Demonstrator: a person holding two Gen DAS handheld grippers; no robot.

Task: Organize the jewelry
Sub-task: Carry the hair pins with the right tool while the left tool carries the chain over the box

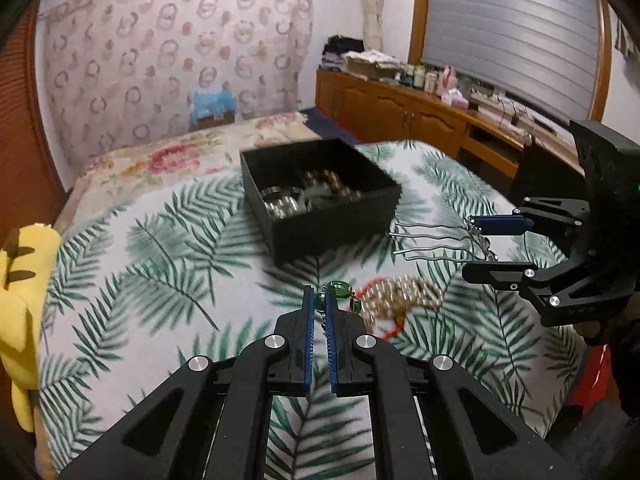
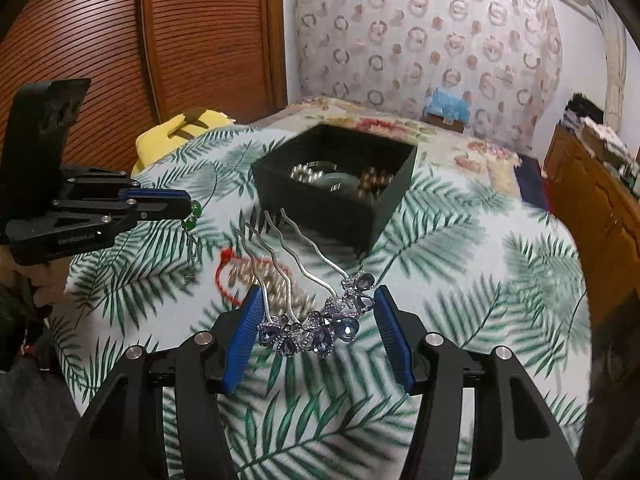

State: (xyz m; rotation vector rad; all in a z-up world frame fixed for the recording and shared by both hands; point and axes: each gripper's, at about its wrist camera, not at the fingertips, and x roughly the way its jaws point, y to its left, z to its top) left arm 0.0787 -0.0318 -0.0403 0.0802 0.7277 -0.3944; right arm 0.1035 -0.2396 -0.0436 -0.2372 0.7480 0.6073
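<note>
My left gripper point(image 1: 319, 293) is shut on a green bead piece point(image 1: 338, 289) and holds it just above the bed. In the right wrist view this gripper point(image 2: 187, 205) comes in from the left, and the green beads point(image 2: 195, 210) trail a thin chain downward. My right gripper point(image 2: 316, 312) is shut on a silver hair comb point(image 2: 320, 328) with blue gems, its prongs pointing toward the black box point(image 2: 320, 220). The left wrist view shows that gripper point(image 1: 482, 245) and the comb point(image 1: 432, 240) to the right of the box point(image 1: 332, 232). A pearl bracelet point(image 1: 404, 296) with red cord lies on the leaf-print cover.
The open black box holds several pearl and metal pieces. A yellow plush point(image 1: 24, 280) sits at the bed's left edge. A wooden cabinet point(image 1: 400, 108) with clutter runs along the right. Slatted wardrobe doors point(image 2: 120, 40) stand behind the bed.
</note>
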